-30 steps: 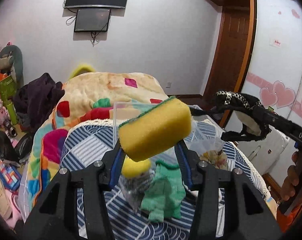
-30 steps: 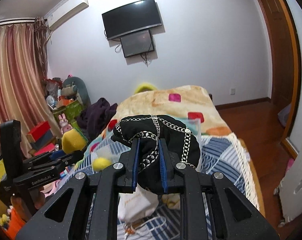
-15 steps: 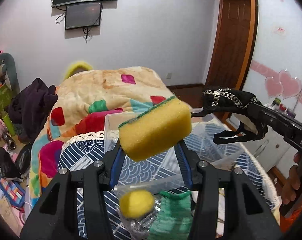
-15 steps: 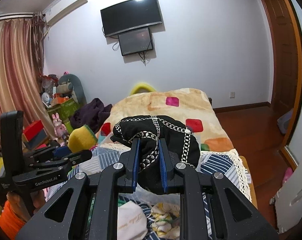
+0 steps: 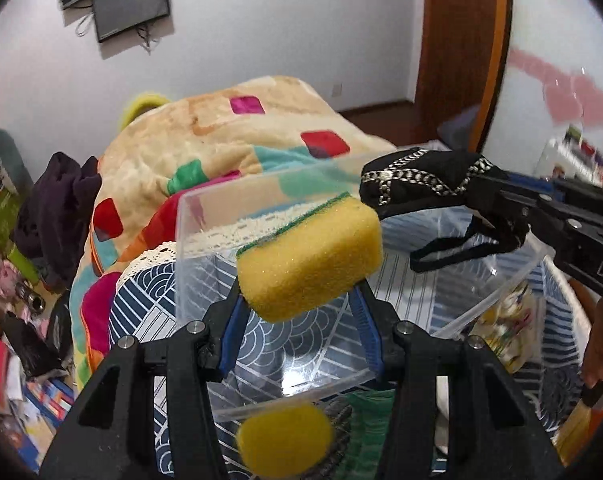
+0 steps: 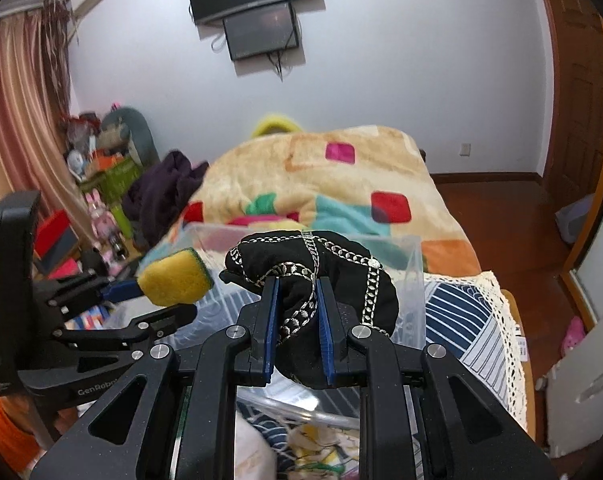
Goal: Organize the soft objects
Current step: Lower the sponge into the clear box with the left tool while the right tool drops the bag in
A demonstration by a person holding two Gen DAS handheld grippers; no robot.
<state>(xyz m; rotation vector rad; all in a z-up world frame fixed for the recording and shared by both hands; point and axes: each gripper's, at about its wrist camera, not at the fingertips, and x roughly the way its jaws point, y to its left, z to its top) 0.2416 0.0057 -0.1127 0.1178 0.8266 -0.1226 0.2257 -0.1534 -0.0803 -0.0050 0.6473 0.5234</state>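
Observation:
My left gripper (image 5: 299, 312) is shut on a yellow sponge (image 5: 309, 258) with a green scrub layer and holds it above the clear plastic box (image 5: 205, 256). The sponge also shows in the right wrist view (image 6: 175, 278). My right gripper (image 6: 297, 304) is shut on a black cloth with silver chain trim (image 6: 329, 268) and holds it over the same box (image 6: 415, 276). In the left wrist view the black cloth (image 5: 425, 188) hangs above the box's right side, a strap dangling below it.
The box stands on a blue patterned cloth (image 5: 149, 308) with a lace edge. A yellow ball (image 5: 283, 436) and a green knitted item (image 5: 365, 428) lie in front of the box. A colourful blanket (image 5: 229, 140) covers the bed behind. Clutter lines the left wall (image 6: 101, 184).
Both grippers have moved forward over the clear box with their loads. The box now fills the middle of both views; the yellow ball and green item have dropped low in the left view.

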